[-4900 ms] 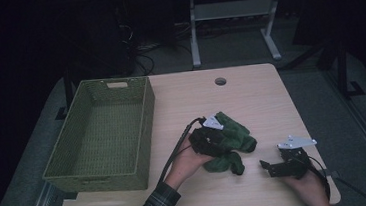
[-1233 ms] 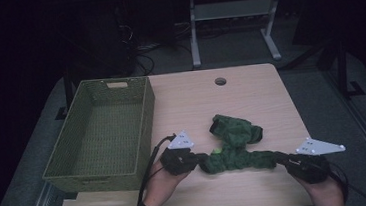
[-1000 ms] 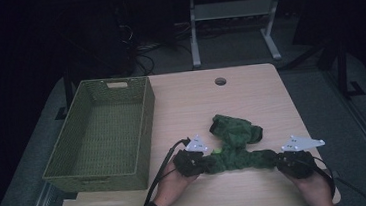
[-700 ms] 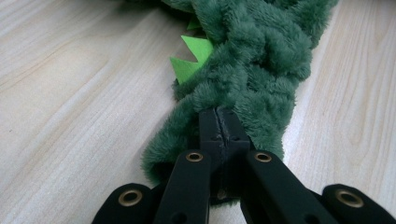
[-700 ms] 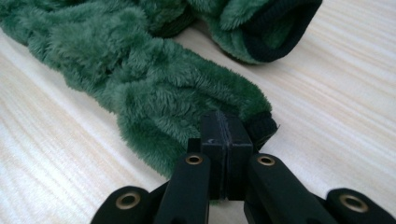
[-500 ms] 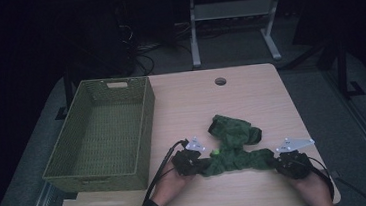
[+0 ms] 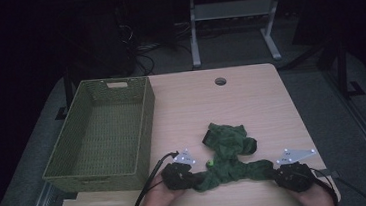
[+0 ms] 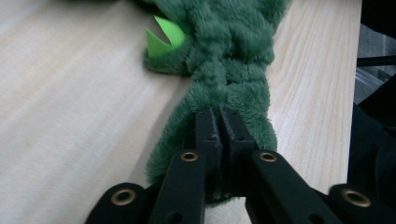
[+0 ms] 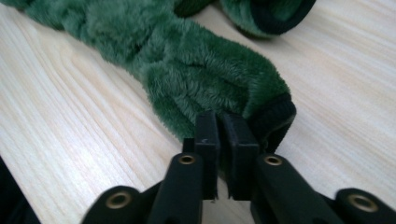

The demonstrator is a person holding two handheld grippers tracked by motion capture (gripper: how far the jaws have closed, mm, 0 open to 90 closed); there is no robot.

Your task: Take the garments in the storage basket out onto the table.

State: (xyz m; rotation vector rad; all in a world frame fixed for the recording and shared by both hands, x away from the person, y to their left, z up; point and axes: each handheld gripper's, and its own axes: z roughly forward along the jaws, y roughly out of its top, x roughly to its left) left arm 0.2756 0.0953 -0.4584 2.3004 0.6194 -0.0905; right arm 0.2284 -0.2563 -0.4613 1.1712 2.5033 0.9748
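Your left gripper (image 8: 218,122) is clamped on one end of the fuzzy dark-green fleece garment (image 7: 229,155); your right gripper (image 9: 224,125) pinches its black-edged cuff. The cloth between the pads is hidden.

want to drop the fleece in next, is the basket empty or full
Empty. The high view shows bare woven floor inside the basket; the fleece lies beside it on the table.
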